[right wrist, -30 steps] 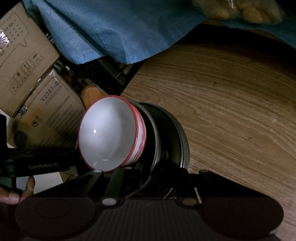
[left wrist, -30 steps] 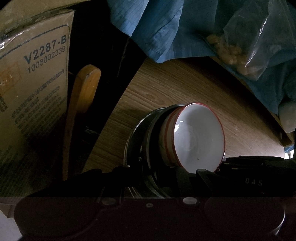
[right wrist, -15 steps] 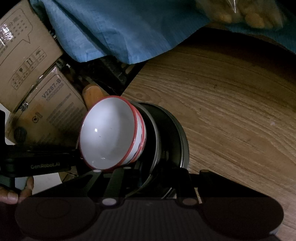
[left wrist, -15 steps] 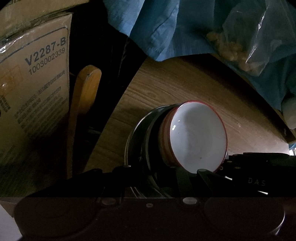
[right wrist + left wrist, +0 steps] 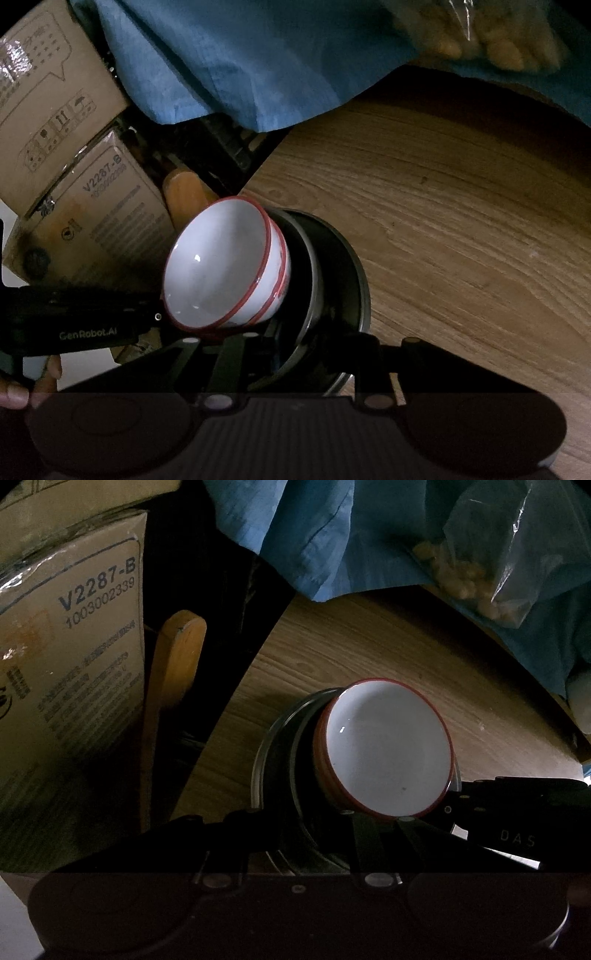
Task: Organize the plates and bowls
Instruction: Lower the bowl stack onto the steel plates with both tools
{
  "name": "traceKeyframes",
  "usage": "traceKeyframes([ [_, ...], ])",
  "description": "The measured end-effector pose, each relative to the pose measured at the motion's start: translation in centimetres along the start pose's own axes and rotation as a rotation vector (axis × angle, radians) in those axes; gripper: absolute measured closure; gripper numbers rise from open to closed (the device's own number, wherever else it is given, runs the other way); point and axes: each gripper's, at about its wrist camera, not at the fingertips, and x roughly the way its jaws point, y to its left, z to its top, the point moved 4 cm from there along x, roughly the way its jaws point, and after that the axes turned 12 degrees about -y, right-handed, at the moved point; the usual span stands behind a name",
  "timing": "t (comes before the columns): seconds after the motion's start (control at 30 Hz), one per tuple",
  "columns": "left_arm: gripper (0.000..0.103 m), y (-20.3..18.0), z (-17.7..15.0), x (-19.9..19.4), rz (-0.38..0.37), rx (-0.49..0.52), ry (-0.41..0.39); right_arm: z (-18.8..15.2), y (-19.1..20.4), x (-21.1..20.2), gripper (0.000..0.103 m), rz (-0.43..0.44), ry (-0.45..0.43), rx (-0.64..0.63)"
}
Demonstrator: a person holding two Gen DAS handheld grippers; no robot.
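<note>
Two nested white bowls (image 5: 388, 753) (image 5: 221, 266) with red rims sit on a stack of dark plates (image 5: 280, 768) (image 5: 340, 280), close to the edge of a wooden table (image 5: 369, 657) (image 5: 461, 221). My left gripper (image 5: 301, 823) has the stack's near rim between its fingers, and its jaws are opening. From the opposite side my right gripper (image 5: 299, 350) holds the rim the same way, jaws also opening. In both views the rim fills the gap between the fingers. Each view shows the other gripper's black body beside the bowls. A hand (image 5: 22, 387) grips the left one.
Cardboard boxes (image 5: 74, 664) (image 5: 44, 92) stand beyond the table edge, with an orange wooden post (image 5: 177, 657) beside them. A blue cloth (image 5: 314, 535) (image 5: 258, 55) hangs over the table's far side. On it lies a clear bag (image 5: 480, 561) of yellowish pieces.
</note>
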Motion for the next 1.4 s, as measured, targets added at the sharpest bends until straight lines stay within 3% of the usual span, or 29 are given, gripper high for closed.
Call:
traceKeyframes([
  [0.4, 0.077, 0.0, -0.2, -0.3, 0.001, -0.011, -0.012, 0.0, -0.2, -0.3, 0.079, -0.013, -0.012, -0.008],
  [0.73, 0.069, -0.6, -0.5, -0.9, -0.006, 0.004, -0.019, -0.2, -0.4, -1.1, 0.066, -0.02, -0.038, -0.017],
  [0.83, 0.06, -0.7, -0.5, -1.0, -0.019, 0.008, -0.024, -0.3, -0.3, -1.2, 0.057, -0.011, -0.039, -0.021],
  [0.87, 0.049, -0.8, -0.6, -1.1, -0.023, 0.011, -0.028, -0.4, -0.2, -1.2, 0.053, -0.006, -0.04, -0.025],
  [0.9, 0.032, -0.8, -0.6, -1.2, -0.007, 0.022, -0.028, -0.4, -0.1, -1.2, 0.041, 0.004, -0.042, -0.03],
  [0.93, 0.028, -0.7, -0.6, -1.2, 0.016, 0.034, -0.034, -0.4, 0.1, -1.3, 0.032, 0.016, -0.051, -0.036],
  [1.0, 0.027, -0.5, -0.6, -1.4, 0.043, 0.043, -0.045, -0.5, 0.6, -1.2, 0.032, 0.015, -0.049, -0.059],
  [1.4, 0.021, 0.1, -0.8, -1.9, 0.034, 0.034, -0.057, -1.1, 1.0, -1.5, 0.027, -0.003, -0.076, -0.047],
])
